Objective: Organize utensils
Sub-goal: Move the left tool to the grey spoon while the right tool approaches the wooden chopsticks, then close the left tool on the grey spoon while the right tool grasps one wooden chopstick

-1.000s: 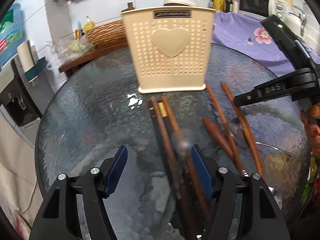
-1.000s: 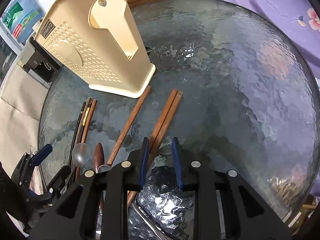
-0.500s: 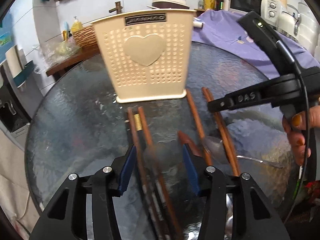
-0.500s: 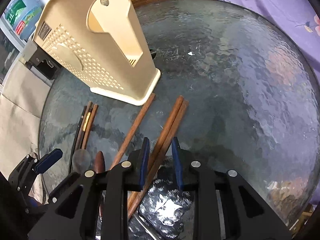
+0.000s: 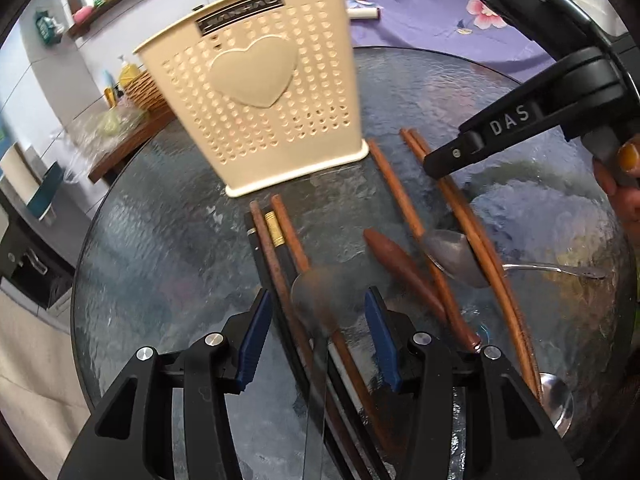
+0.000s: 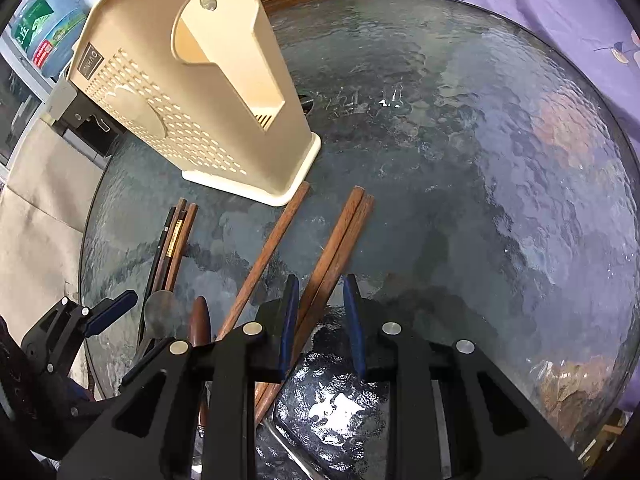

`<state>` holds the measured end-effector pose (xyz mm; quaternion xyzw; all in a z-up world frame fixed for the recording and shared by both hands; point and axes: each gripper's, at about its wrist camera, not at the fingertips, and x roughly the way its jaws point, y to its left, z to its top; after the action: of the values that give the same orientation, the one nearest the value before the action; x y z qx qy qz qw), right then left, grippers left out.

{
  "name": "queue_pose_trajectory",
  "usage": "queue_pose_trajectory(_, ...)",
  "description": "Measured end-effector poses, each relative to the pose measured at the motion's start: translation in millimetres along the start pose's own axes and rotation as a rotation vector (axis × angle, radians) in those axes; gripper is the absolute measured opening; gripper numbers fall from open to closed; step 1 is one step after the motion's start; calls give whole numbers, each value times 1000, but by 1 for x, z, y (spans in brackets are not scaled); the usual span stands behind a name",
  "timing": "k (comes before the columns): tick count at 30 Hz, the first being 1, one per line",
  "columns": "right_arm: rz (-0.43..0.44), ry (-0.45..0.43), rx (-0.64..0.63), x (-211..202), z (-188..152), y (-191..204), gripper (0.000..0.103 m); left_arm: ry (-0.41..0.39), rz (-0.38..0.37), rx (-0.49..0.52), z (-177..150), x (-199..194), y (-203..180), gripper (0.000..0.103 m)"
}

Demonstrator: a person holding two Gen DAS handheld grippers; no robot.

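Note:
A cream perforated utensil holder (image 5: 256, 92) with a raised heart stands upright on the round glass table (image 5: 160, 248). My left gripper (image 5: 318, 320) is open, its blue pads either side of a bundle of dark chopsticks (image 5: 276, 256) and a blurred metal spoon (image 5: 316, 300), without pressing on them. My right gripper (image 6: 320, 312) is open only narrowly. Its pads straddle a pair of wooden chopsticks (image 6: 344, 232) lying on the glass, with a slit showing on the right side. The holder (image 6: 192, 92) shows its open side slot in the right wrist view.
Between the grippers lie a single wooden chopstick (image 5: 400, 200), a dark wooden handle (image 5: 400, 264) and a metal spoon (image 5: 456, 256). Another spoon bowl (image 5: 556, 400) sits near the table's edge. A person's hand (image 5: 624, 192) holds the right gripper. Purple flowered cloth (image 5: 432, 12) lies behind.
My left gripper's jaws have narrowed and the gripper has rolled and shifted over the dark chopsticks and the spoon. The right gripper has stayed over the wooden pair.

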<state>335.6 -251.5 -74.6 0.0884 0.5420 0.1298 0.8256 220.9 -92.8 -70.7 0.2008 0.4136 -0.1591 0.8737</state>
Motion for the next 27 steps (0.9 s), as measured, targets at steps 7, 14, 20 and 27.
queue_pose_trajectory(7,4,11,2,0,-1,0,24,13,11,22,5,6,-6,48)
queue_pose_trajectory(14,26,3,14,6,4,6,18,12,-21,-13,8,9,-6,35)
queue_pose_trajectory(20,47,-24,38,3,4,2,8,-6,-39,-55,10,8,1,35)
queue_pose_trajectory(27,80,-27,59,0,2,-8,2,-50,-44,-84,15,-3,11,35)
